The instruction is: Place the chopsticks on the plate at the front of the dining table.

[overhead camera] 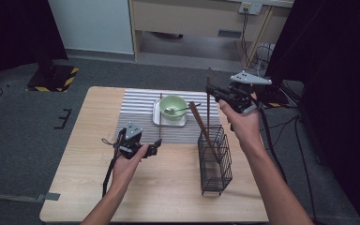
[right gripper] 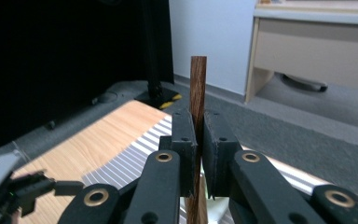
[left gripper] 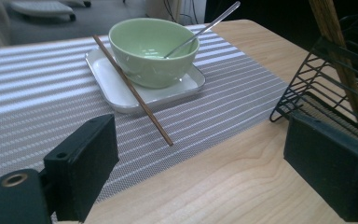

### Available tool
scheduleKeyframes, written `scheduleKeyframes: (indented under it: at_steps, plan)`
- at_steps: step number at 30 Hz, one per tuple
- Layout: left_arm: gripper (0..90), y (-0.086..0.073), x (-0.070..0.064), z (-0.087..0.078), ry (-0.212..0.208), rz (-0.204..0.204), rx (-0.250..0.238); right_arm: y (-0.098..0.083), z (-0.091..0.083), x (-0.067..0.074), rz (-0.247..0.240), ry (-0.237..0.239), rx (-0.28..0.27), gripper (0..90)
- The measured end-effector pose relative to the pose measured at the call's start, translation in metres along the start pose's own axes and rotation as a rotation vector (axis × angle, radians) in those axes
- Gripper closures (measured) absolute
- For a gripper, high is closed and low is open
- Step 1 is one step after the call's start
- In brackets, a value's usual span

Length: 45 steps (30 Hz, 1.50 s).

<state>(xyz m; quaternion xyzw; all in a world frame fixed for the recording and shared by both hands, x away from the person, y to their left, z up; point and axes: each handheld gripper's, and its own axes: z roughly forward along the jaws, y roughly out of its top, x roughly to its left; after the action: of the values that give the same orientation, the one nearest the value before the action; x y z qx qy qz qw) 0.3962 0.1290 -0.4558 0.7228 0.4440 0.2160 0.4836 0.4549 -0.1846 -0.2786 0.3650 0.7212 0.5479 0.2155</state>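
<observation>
Chopstick (overhead camera: 208, 105) wood is seen clamped upright between the closed jaws of the right claw (overhead camera: 211, 90), which is held above the black wire basket (overhead camera: 214, 161) at the right side of the counter (overhead camera: 168, 187); in the right gripper view the dark brown stick (right gripper: 198, 86) rises straight up through the pressed pads. A second chopstick (overhead camera: 202, 129) is left leaning inside the basket, its top tilted toward the mat. The left claw (overhead camera: 155, 144) is held low over the counter just in front of the striped placemat (overhead camera: 136, 105), its jaws spread wide with nothing between them, as shown in the left gripper view. A third chopstick (left gripper: 133, 91) is laid across the edge of the white square plate (left gripper: 107, 77), its lower tip resting on the mat. A pale green bowl (left gripper: 151, 51) is set on the plate, and a metal spoon (left gripper: 205, 29) is propped inside it, the handle pointing toward the basket.
</observation>
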Motion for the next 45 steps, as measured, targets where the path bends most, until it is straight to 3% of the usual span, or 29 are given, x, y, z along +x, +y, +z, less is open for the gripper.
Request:
scheduleKeyframes:
  at_steps: [7,11,13,23,25,30,39,45]
  plan:
    - [9.2,0.012,-0.006,-0.003,-0.048,0.002,-0.036,0.017,-0.001,0.011,-0.014,0.025,-0.044,84.2]
    - [9.2,0.021,-0.010,-0.004,-0.097,-0.005,-0.050,0.023,0.003,0.015,0.002,0.047,-0.058,84.3]
    - [9.3,0.024,-0.013,-0.004,-0.101,0.013,-0.054,0.024,0.006,0.016,0.012,0.055,-0.063,84.3]
    - [10.1,0.028,-0.022,0.002,-0.189,0.018,-0.070,0.022,0.021,0.022,0.073,0.081,-0.101,84.3]
    - [11.4,0.029,-0.025,0.003,-0.235,0.012,-0.072,0.021,0.024,0.024,0.082,0.083,-0.102,84.3]
    - [11.7,0.029,-0.033,0.007,-0.281,0.002,-0.078,0.019,0.032,0.033,0.091,0.082,-0.101,84.3]
    - [23.0,0.028,-0.039,0.011,-0.288,0.004,-0.092,0.017,0.039,0.038,0.104,0.083,-0.097,84.3]
    - [40.0,0.028,-0.043,0.014,-0.309,0.017,-0.111,0.015,0.041,0.040,0.114,0.084,-0.096,84.2]
